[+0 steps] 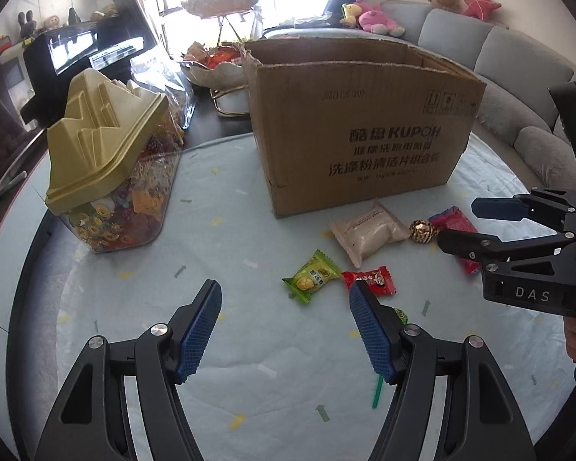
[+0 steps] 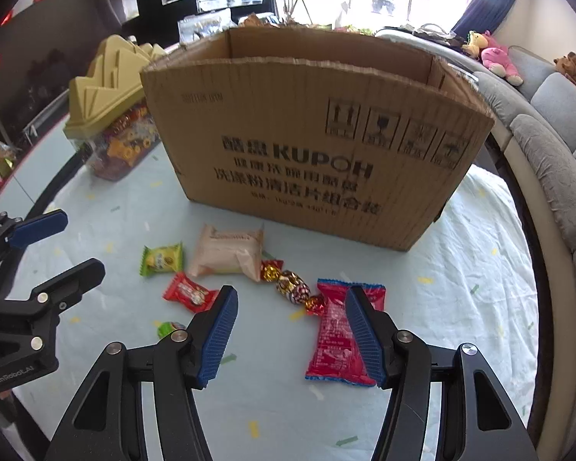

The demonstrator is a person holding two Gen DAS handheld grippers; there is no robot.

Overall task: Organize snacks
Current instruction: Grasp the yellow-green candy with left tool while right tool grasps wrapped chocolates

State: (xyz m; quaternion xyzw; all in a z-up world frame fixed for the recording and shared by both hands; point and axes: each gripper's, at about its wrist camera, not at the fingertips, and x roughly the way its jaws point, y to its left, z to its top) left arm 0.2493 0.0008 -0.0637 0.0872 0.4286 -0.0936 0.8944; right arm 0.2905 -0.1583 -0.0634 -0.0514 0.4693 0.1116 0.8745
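An open cardboard box (image 1: pixel 361 123) (image 2: pixel 311 146) stands on the pale blue tablecloth. In front of it lie loose snacks: a green candy (image 1: pixel 313 276) (image 2: pixel 162 259), a small red candy (image 1: pixel 372 280) (image 2: pixel 190 292), a white pouch (image 1: pixel 366 232) (image 2: pixel 228 255), a gold foil sweet (image 1: pixel 422 231) (image 2: pixel 290 282), a long red packet (image 1: pixel 455 226) (image 2: pixel 334 334) and a small green lollipop (image 2: pixel 169 328). My left gripper (image 1: pixel 286 326) (image 2: pixel 55 244) is open and empty, just short of the two candies. My right gripper (image 2: pixel 292 330) (image 1: pixel 459 226) is open and empty, low over the red packet and foil sweet.
A clear candy jar with a yellow-green lid (image 1: pixel 107 176) (image 2: pixel 111 115) stands left of the box. A tiered dish of snacks (image 1: pixel 219 65) sits behind it. A grey sofa (image 1: pixel 518 73) (image 2: pixel 556 146) with plush toys curves along the right.
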